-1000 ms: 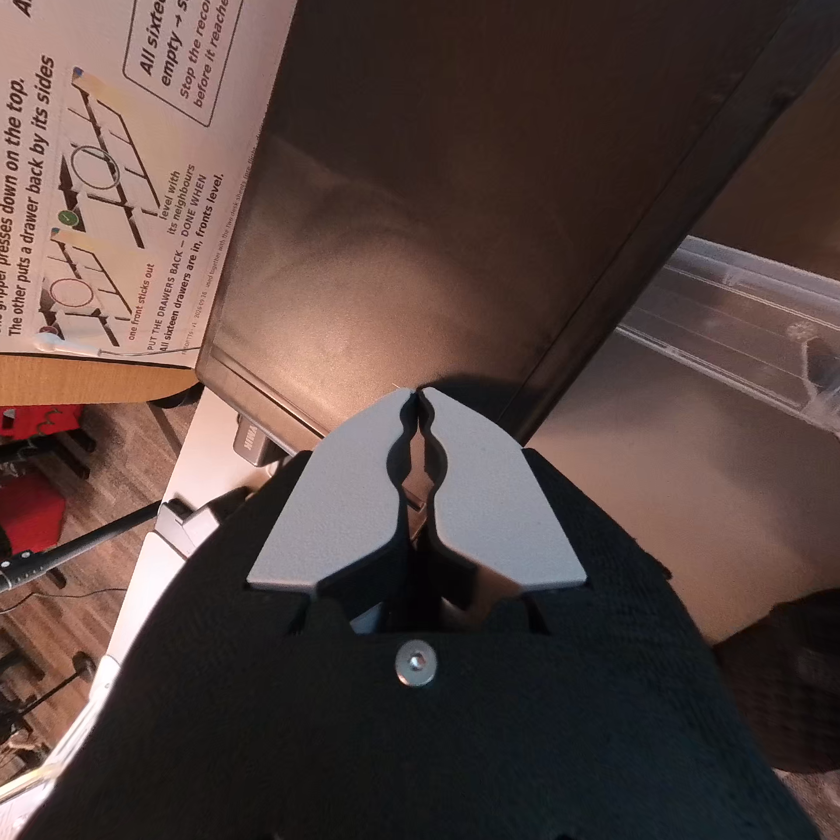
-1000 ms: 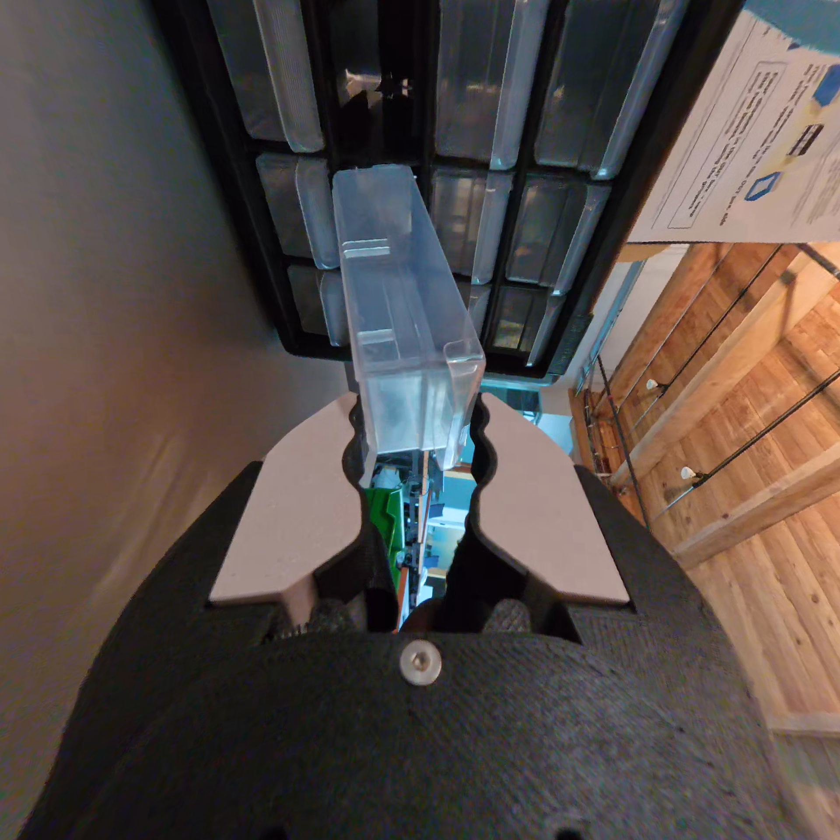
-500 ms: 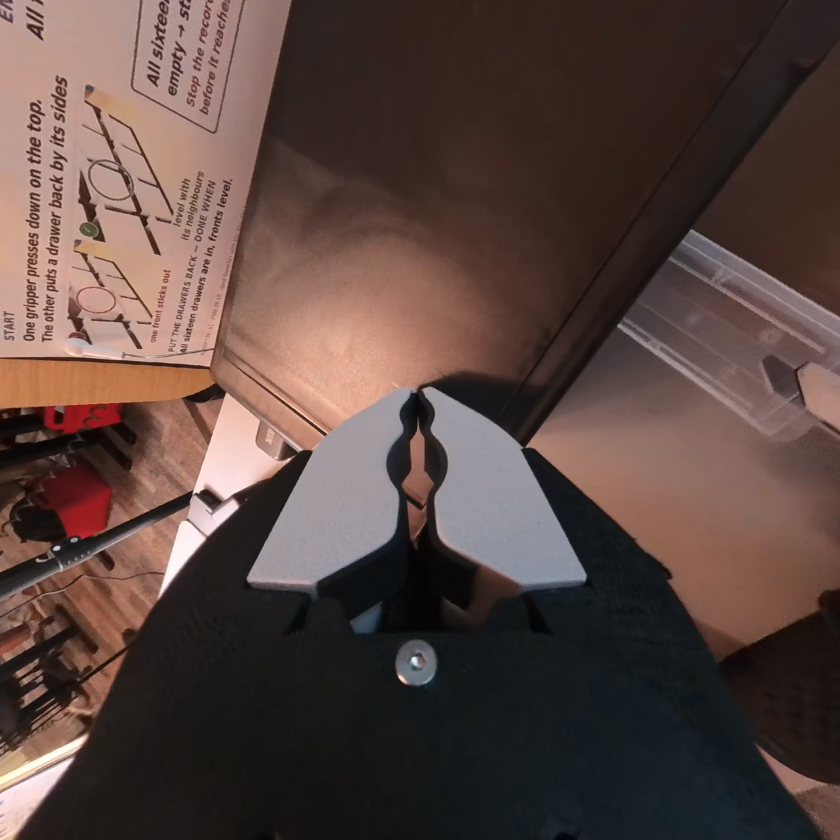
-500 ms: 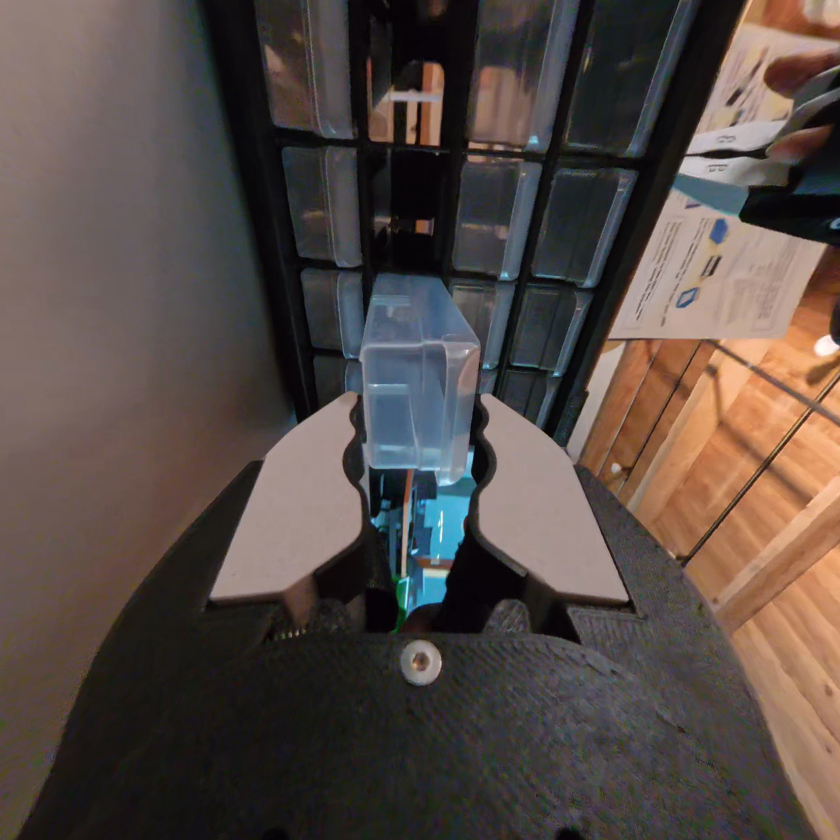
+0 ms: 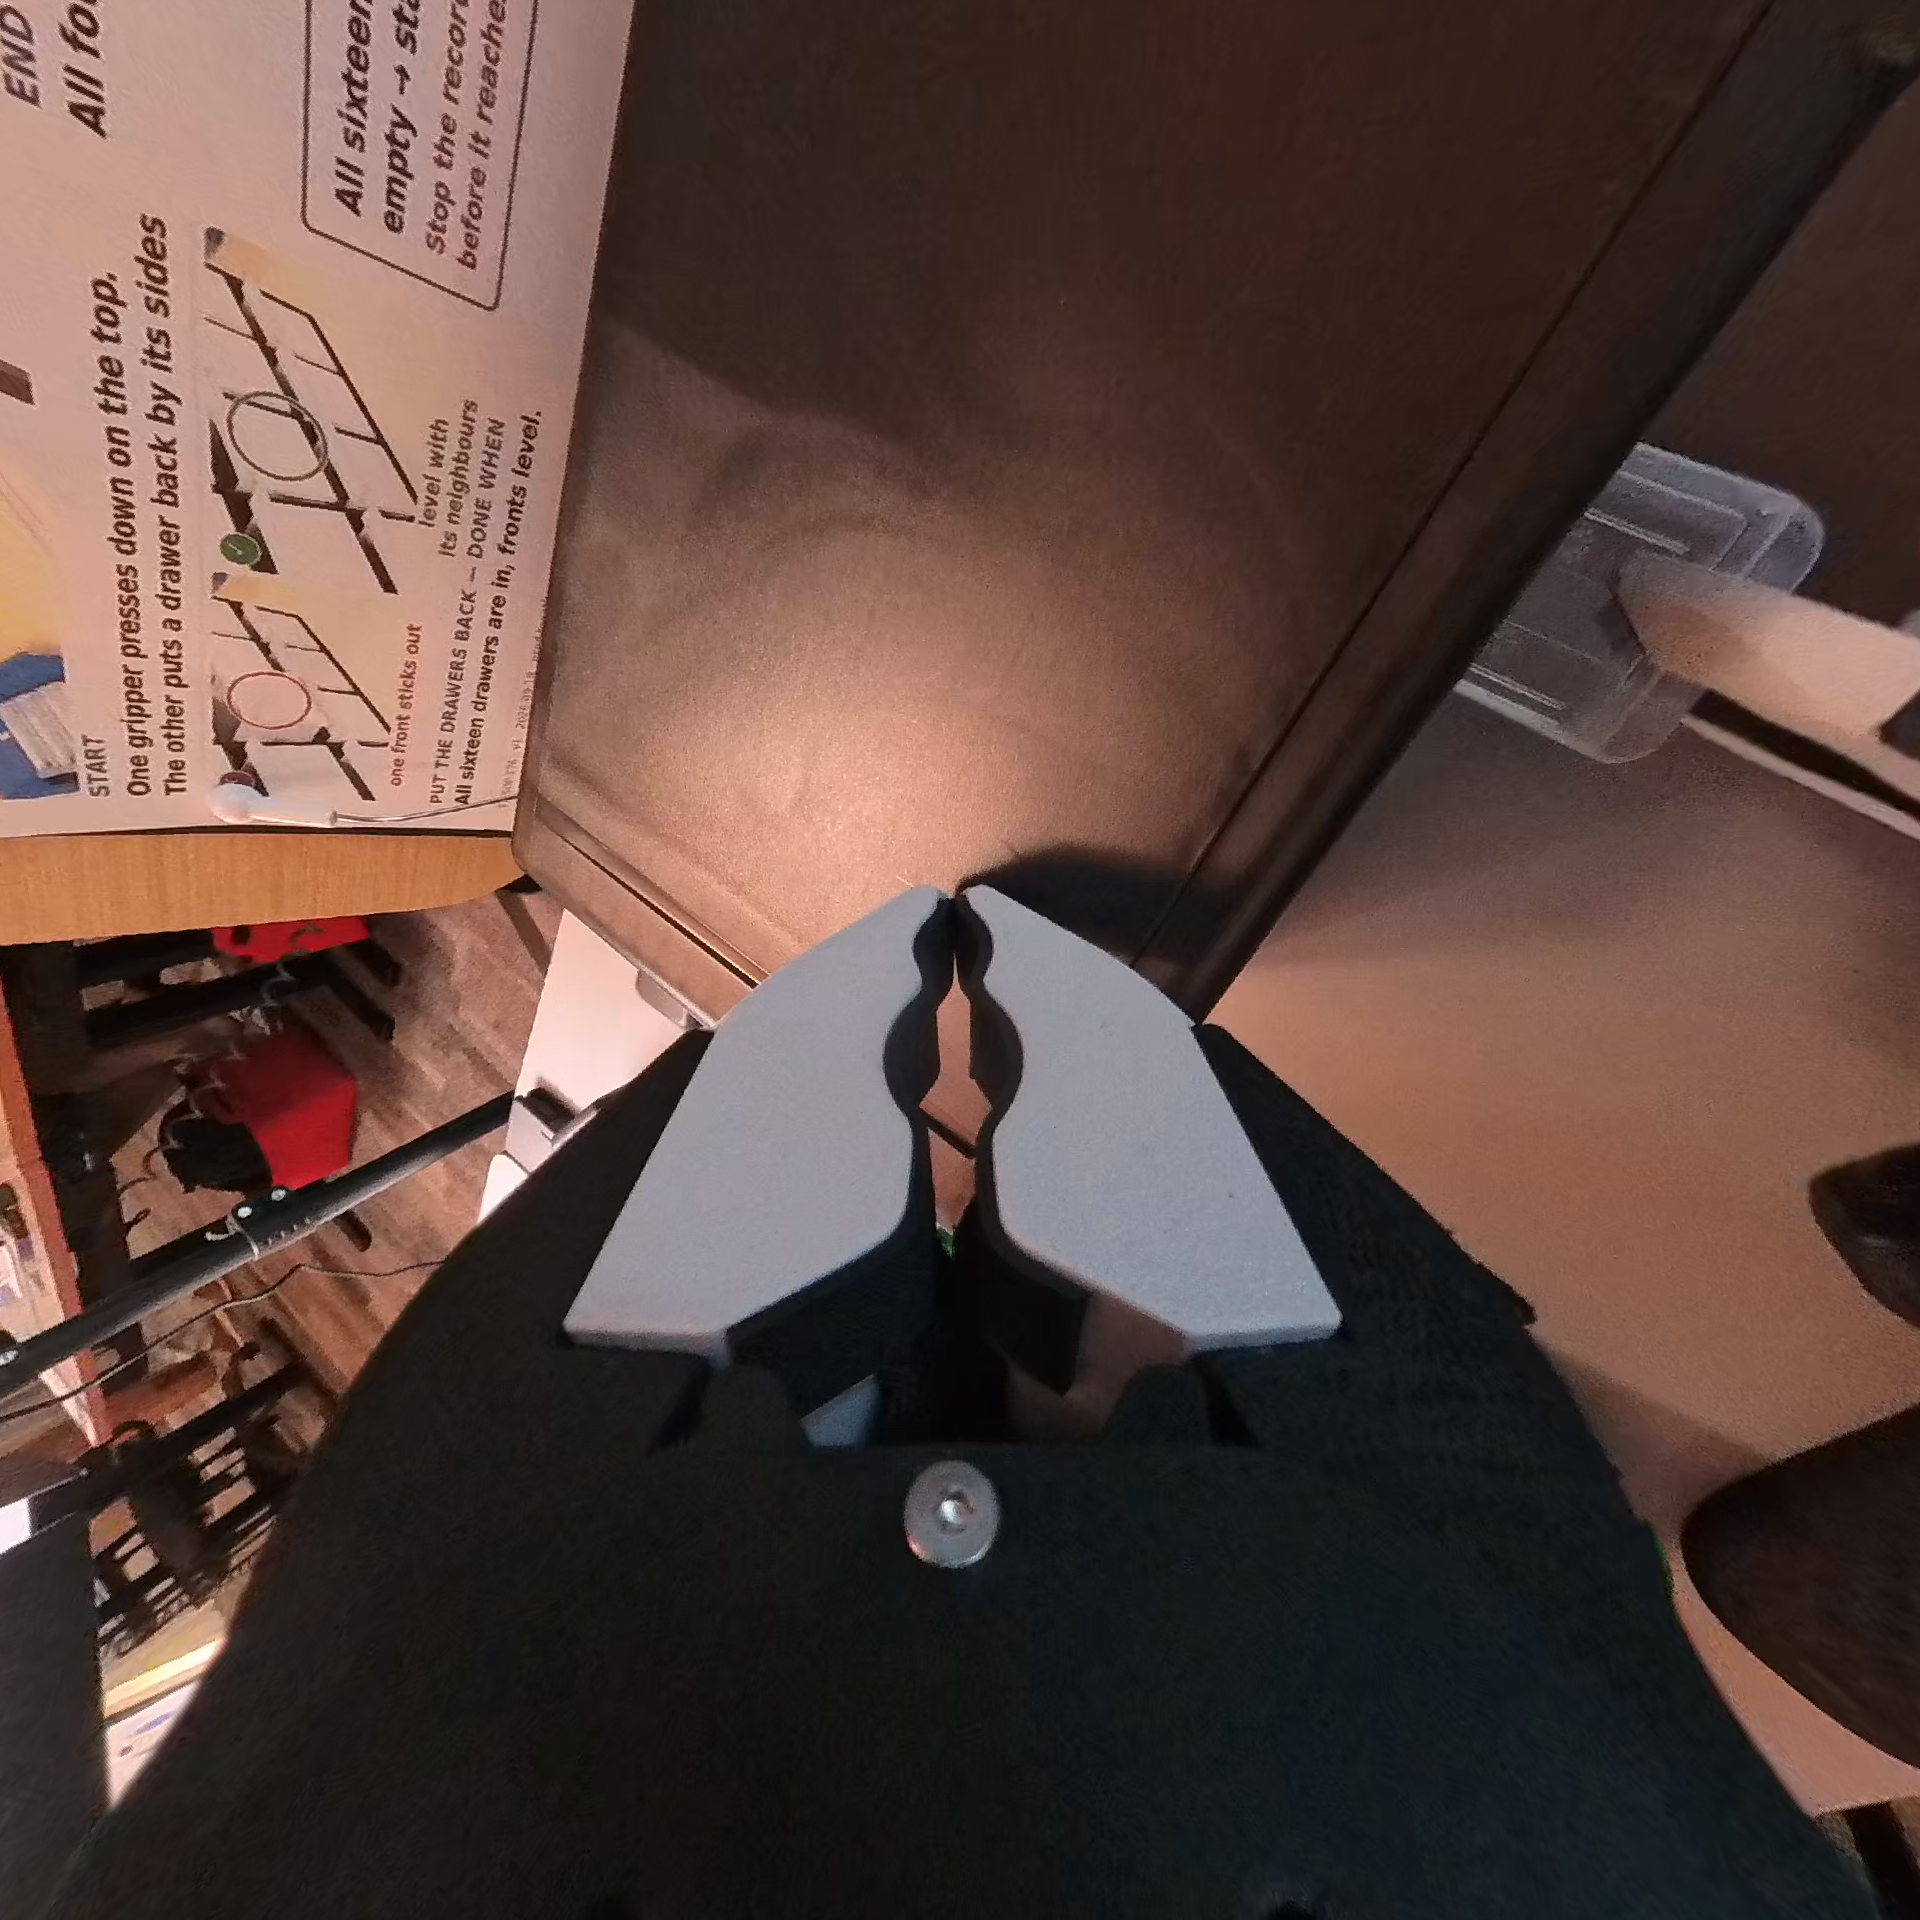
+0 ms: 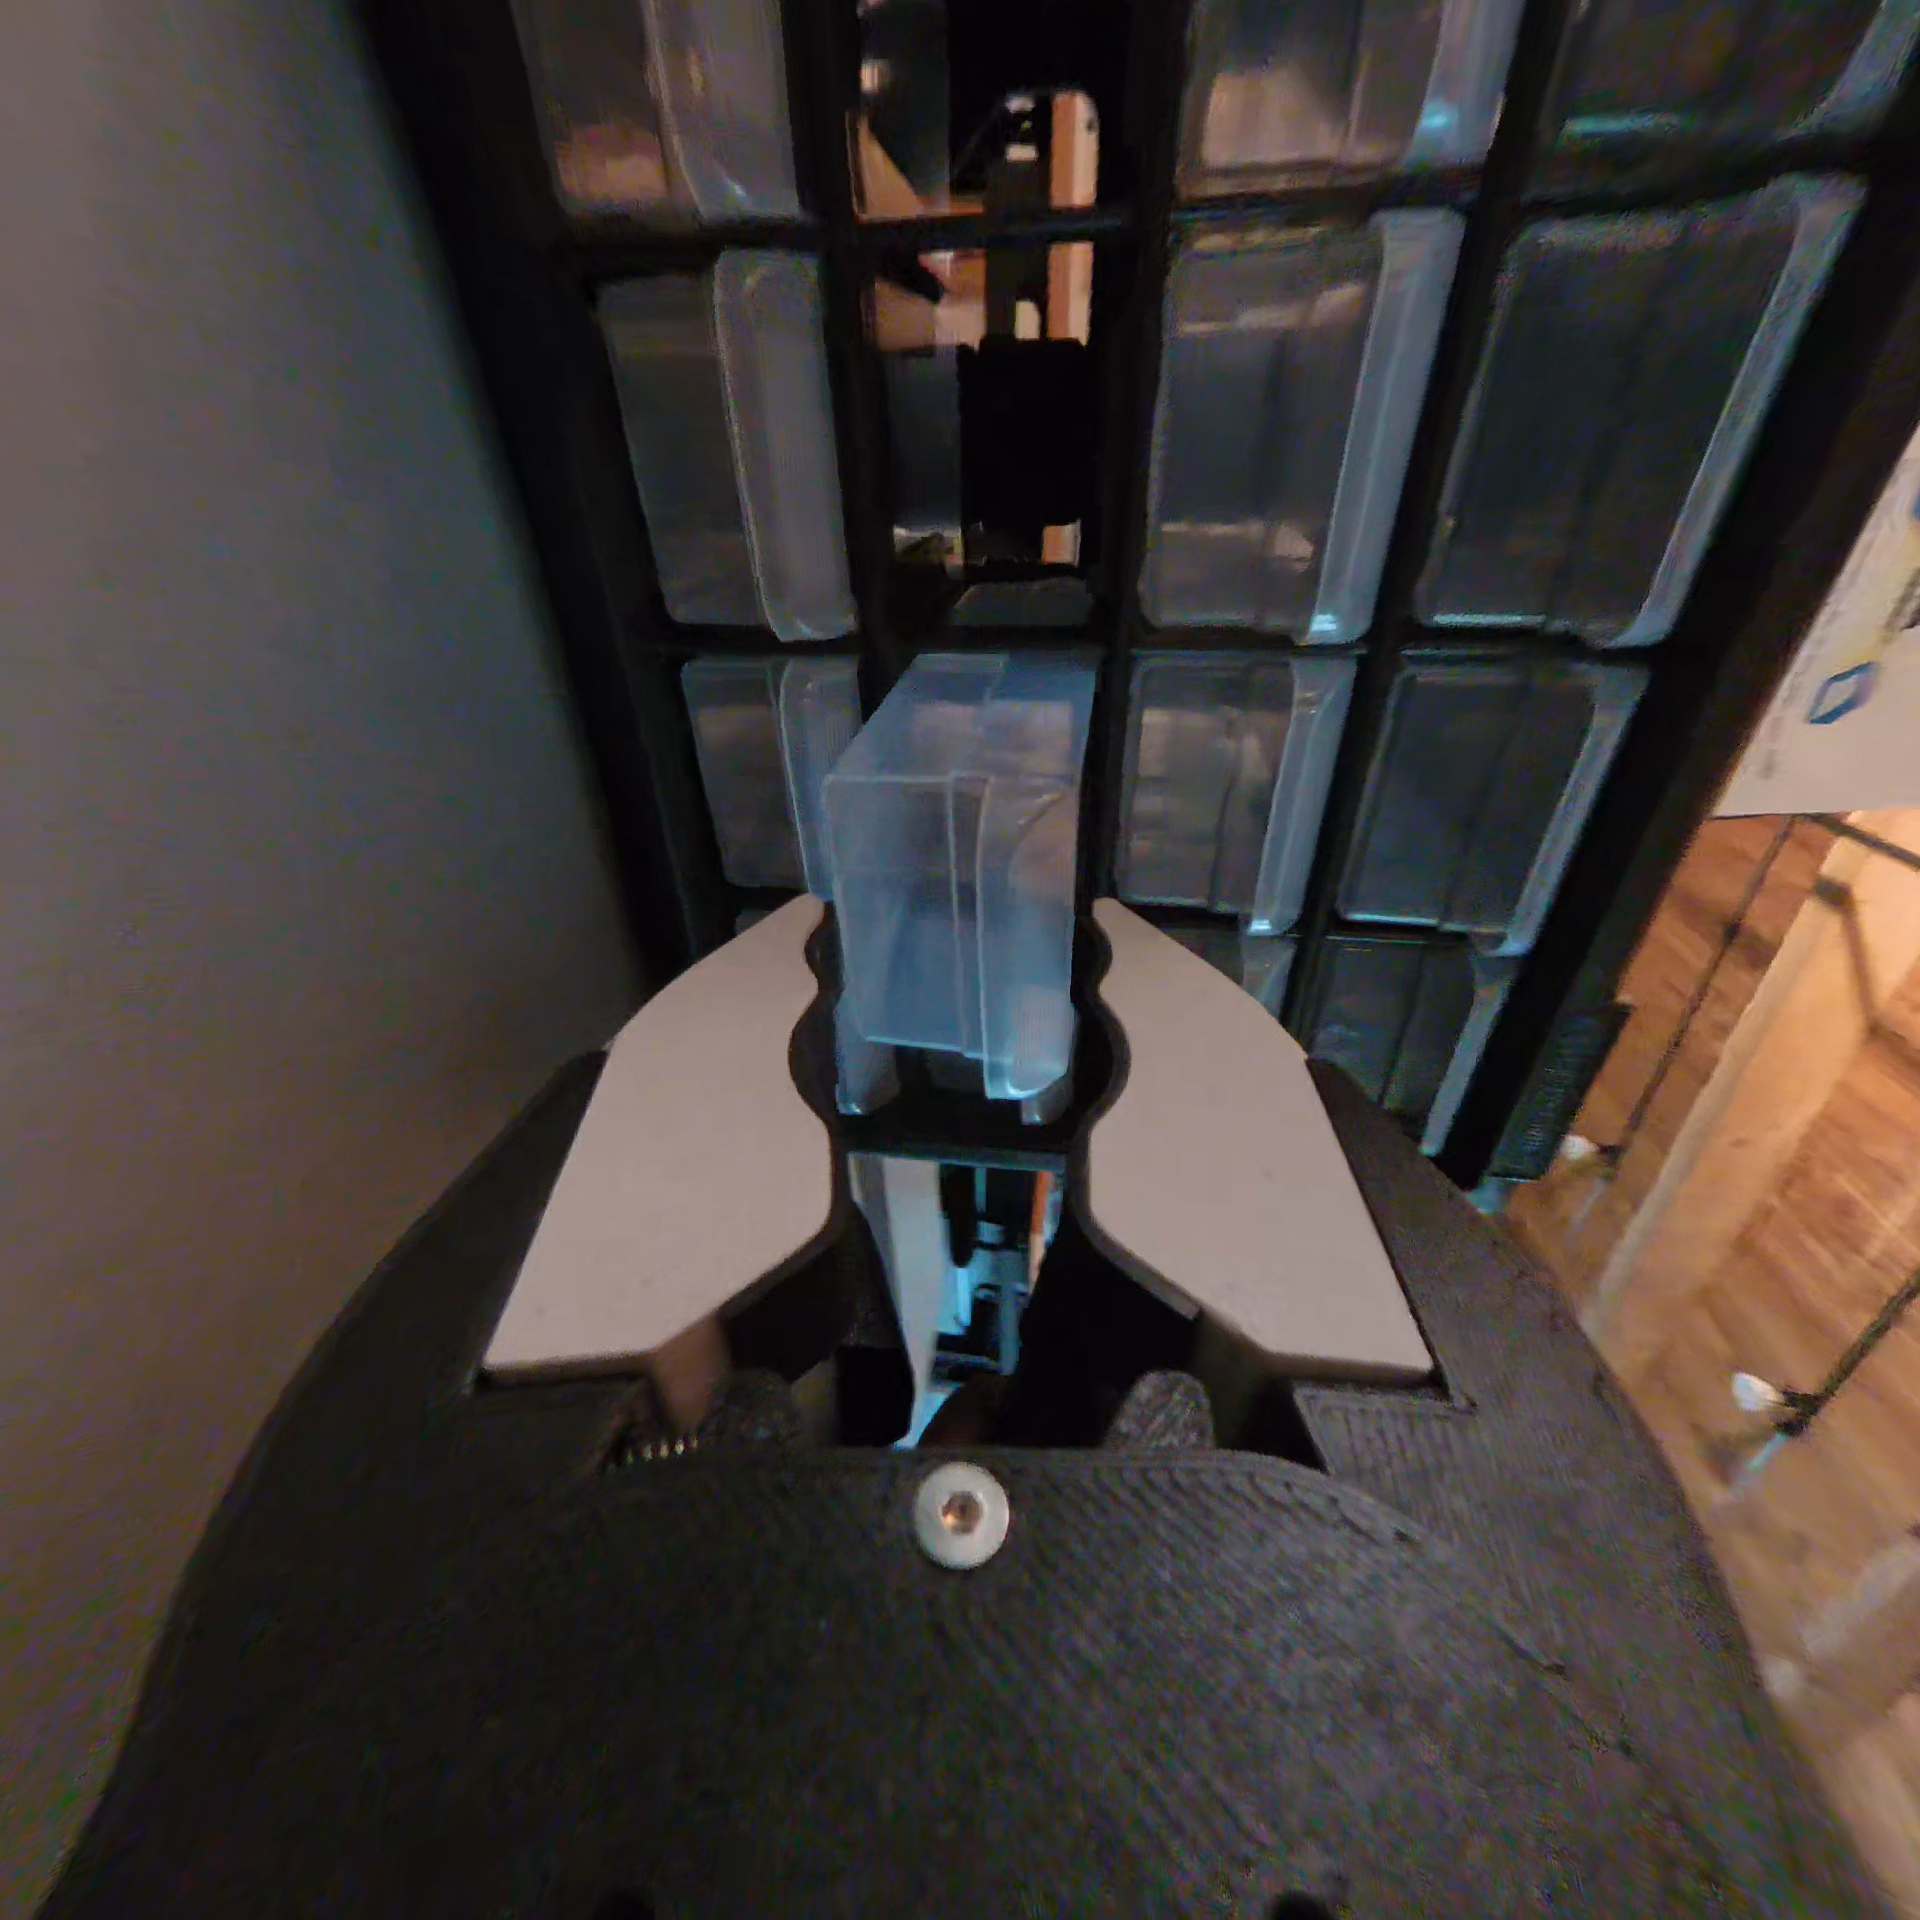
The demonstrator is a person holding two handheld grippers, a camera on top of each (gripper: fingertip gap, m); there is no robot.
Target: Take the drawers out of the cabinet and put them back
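Note:
My right gripper (image 6: 956, 925) is shut on a clear plastic drawer (image 6: 951, 883) by its sides. The drawer's far end sits in a slot of the black cabinet (image 6: 1112, 644), in the second column. Two slots above it in that column stand open. Clear drawers (image 6: 1257, 426) fill the neighbouring slots. My left gripper (image 5: 954, 899) is shut and empty, with its tips against the cabinet's dark top panel (image 5: 935, 468). In the left wrist view the same drawer (image 5: 1683, 603) sticks out past the cabinet's front edge, with a right finger (image 5: 1745, 644) on it.
A white instruction sheet (image 5: 260, 416) lies next to the cabinet's top in the left wrist view; its corner also shows in the right wrist view (image 6: 1849, 707). A beige table surface (image 5: 1507, 1039) lies under the cabinet. A wood floor (image 6: 1714, 1143) shows at the right.
My right gripper has pushed the clear drawer further into its cabinet slot; much less of it sticks out. My left gripper has stayed shut on the cabinet's top.

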